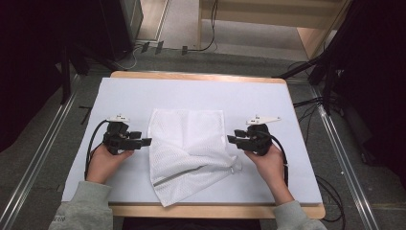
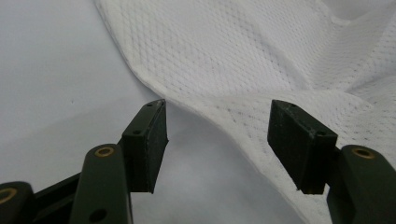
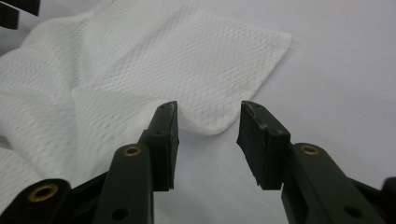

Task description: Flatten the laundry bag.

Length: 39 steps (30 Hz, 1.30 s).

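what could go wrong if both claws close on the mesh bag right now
The left claw is open with the white mesh bag edge running between its jaws, so it may catch only the thin hem and slip. The right claw faces a raised fold, so it might pinch just the top layer. Pulling unevenly could bunch the bag across the white table cover.

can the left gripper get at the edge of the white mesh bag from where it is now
Probably yes. The left gripper is open, its jaws straddling the near edge of the white mesh bag, with bare white table cover beside it and nothing between.
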Tool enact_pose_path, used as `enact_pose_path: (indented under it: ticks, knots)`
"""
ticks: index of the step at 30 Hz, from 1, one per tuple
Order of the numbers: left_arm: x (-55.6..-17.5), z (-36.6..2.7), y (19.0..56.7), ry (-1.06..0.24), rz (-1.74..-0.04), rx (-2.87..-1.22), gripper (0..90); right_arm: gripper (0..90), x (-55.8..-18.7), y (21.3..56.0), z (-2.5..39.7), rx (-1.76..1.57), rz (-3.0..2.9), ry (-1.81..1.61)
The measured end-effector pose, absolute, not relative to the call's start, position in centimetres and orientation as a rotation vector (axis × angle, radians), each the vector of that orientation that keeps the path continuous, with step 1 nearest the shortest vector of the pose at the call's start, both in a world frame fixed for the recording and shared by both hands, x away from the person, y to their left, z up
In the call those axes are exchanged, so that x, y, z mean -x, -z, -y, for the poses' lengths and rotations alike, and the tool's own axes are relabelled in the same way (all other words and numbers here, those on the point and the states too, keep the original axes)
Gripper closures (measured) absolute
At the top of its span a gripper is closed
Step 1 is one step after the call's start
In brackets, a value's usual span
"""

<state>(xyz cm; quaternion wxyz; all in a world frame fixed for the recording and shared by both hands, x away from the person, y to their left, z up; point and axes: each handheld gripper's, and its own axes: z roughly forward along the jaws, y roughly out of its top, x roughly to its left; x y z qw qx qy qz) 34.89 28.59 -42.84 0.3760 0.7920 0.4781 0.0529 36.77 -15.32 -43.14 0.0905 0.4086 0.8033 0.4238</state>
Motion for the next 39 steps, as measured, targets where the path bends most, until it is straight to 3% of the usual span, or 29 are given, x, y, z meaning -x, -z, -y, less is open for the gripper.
enact_pose_path:
  ticks: [14, 23, 29, 33, 39]
  knots:
    - [-33.8, -28.5, 43.2, -0.104, -1.263, -2.019, 42.9, 57.3, -40.6, 46.0, 13.1, -1.291, -2.415, -1.169]
    - [-33.5, -27.5, 44.2, -0.06, -1.286, -2.016, 53.2, 57.8, -41.3, 47.1, 11.5, -1.248, -2.454, -1.102]
    - [-33.8, -26.3, 45.3, 0.005, -1.286, -2.051, 69.6, 72.9, -41.1, 47.1, 10.9, -1.184, -2.432, -1.016]
    - [-34.1, -25.8, 45.7, 0.046, -1.268, -2.054, 87.4, 87.7, -41.4, 47.0, 10.8, -1.232, -2.445, -1.022]
    - [-34.7, -26.5, 45.3, 0.037, -1.273, -2.026, 90.0, 90.0, -42.4, 46.6, 11.2, -1.288, -2.471, -1.028]
